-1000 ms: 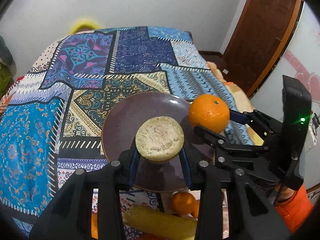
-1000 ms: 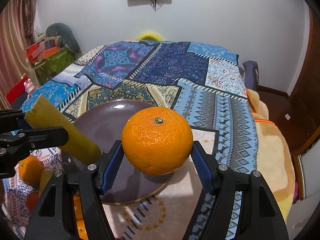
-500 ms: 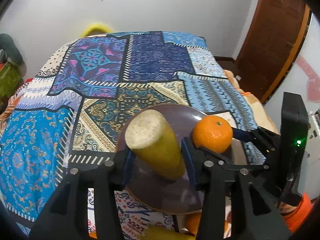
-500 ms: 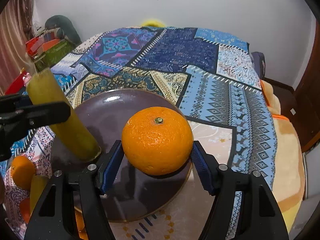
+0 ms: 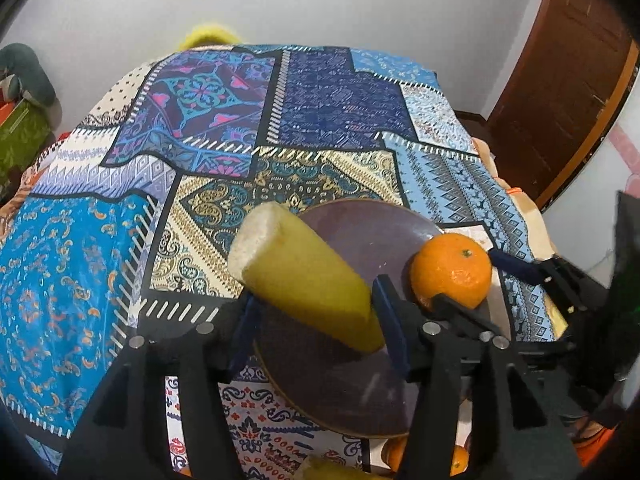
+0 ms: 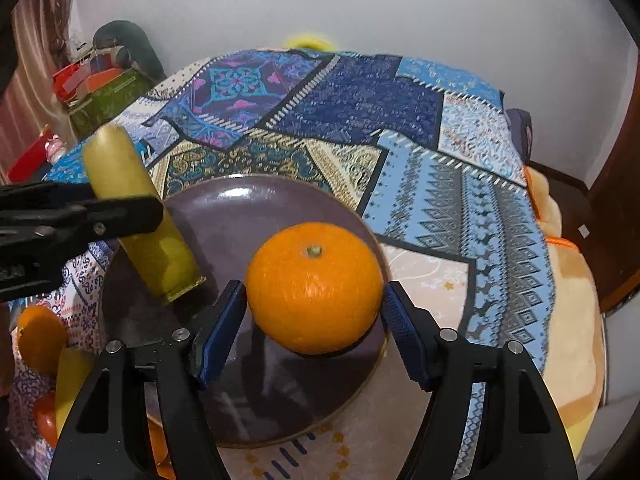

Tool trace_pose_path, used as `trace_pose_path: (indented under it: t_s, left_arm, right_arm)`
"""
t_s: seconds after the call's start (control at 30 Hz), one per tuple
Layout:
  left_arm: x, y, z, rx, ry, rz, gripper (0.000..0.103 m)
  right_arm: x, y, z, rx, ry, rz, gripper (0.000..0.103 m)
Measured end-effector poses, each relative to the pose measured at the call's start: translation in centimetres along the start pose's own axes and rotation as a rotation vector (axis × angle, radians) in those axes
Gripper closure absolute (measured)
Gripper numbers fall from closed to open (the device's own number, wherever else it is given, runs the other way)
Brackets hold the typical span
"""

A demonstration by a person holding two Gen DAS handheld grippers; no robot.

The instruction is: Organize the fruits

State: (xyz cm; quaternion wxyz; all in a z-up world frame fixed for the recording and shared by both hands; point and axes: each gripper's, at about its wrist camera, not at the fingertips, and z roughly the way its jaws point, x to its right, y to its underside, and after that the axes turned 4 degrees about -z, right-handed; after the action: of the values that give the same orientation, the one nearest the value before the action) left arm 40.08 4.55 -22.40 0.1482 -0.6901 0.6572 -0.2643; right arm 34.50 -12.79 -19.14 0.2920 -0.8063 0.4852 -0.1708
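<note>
A dark purple plate [image 6: 240, 216] lies on the patterned bedspread; it also shows in the left wrist view [image 5: 360, 232]. My left gripper [image 5: 316, 316] is shut on a yellow-green cut corn cob [image 5: 300, 276], tilted, its lower end touching the plate's left side [image 6: 160, 248]. My right gripper [image 6: 312, 324] has opened; its blue pads stand a little apart from the orange [image 6: 314, 288], which rests on the plate's near right part [image 5: 452, 270].
More oranges [image 6: 40, 340], another yellow cob piece [image 6: 70, 376] and a red fruit [image 6: 46, 424] lie on the spread left of and below the plate. Bed edge and orange blanket [image 6: 572, 300] at right, a wooden door [image 5: 560, 80] beyond.
Both grippers came down to the plate. The cob tilted and its end now rests on the plate. The right jaws opened slightly and the orange sits on the plate.
</note>
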Motion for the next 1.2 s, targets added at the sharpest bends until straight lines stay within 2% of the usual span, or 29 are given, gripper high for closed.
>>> trace_pose_path:
  t_s: [0.1,0.2,0.4,0.77,0.97,1.2]
  left_arm:
    - [0.3,0.4,-0.1,-0.014,0.012,0.012,0.048]
    - [1.0,0.7,-1.2,0.012,0.010,0.043,0.048]
    - [0.9,1.2,-4.3,0.053,0.008,0.023,0.048]
    - [-1.6,4.2,-11.8,0.140,-0.047,-0.010,0.042]
    - [-3.4,5.4,-13.4,0.158,-0.056,-0.046,0.042]
    - [-5.9,6.0,-14.0,0.199,-0.108,-0.085,0.042]
  right_arm:
    - [0.1,-0.2,-1.1,0.028,0.000,0.011,0.029]
    - [0.2,-0.1,-2.5,0.049,0.005,0.018,0.029]
    - [-0.4,0.4,-4.9,0.069,0.024,0.000,0.029]
    - [-2.6,1.8,-9.0,0.087,0.017,-0.020,0.029]
    - [-2.6,1.6,-9.5,0.082,0.028,-0.013,0.029]
    - [-2.4,0.2,-9.8,0.099,0.052,-0.014,0.029]
